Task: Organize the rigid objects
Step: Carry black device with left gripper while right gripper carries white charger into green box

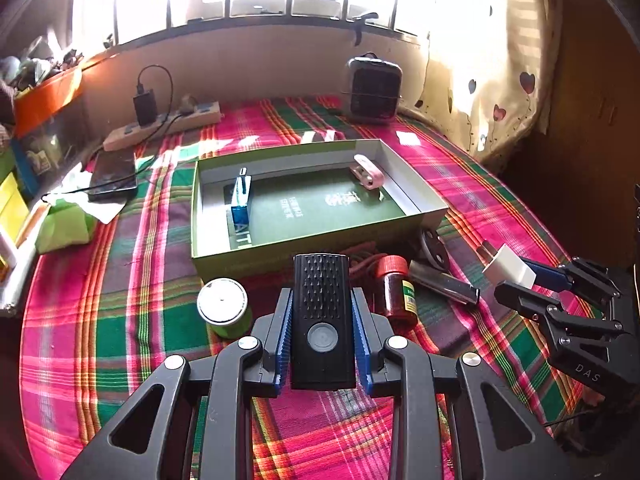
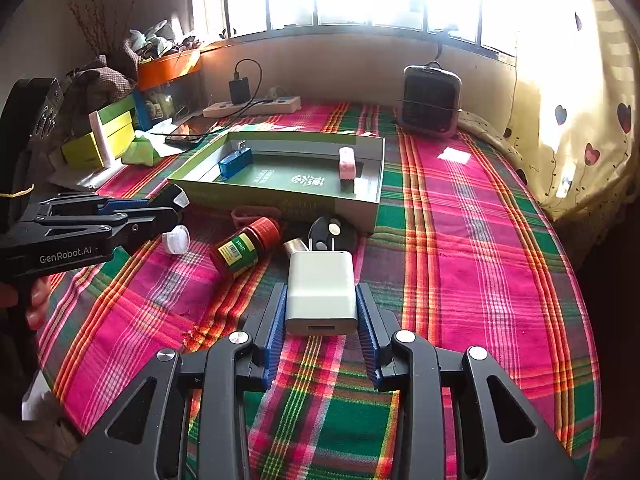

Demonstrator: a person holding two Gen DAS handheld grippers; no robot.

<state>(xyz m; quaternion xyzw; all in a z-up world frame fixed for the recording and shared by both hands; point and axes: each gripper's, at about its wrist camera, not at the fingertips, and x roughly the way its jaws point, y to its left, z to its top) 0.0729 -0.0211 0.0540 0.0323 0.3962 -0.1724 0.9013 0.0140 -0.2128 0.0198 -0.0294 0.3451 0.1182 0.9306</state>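
My left gripper (image 1: 321, 300) is shut on a black ribbed device with a round button (image 1: 322, 320), held above the plaid cloth just in front of the green open box (image 1: 428, 212). My right gripper (image 2: 321, 298) is shut on a white USB charger plug (image 2: 321, 290); it also shows in the left wrist view (image 1: 509, 269). The box holds a blue gadget (image 1: 241, 200) and a pink one (image 1: 369, 171). A brown bottle with a red cap (image 1: 394, 288) and a white-lidded green container (image 1: 222, 306) lie in front of the box.
A metal tube (image 1: 444, 286) and a black round object (image 1: 434, 250) lie right of the bottle. A phone (image 1: 113, 176), power strip (image 1: 164, 124) and small heater (image 1: 374, 90) sit at the back. Boxes and clutter (image 1: 24, 208) crowd the left edge.
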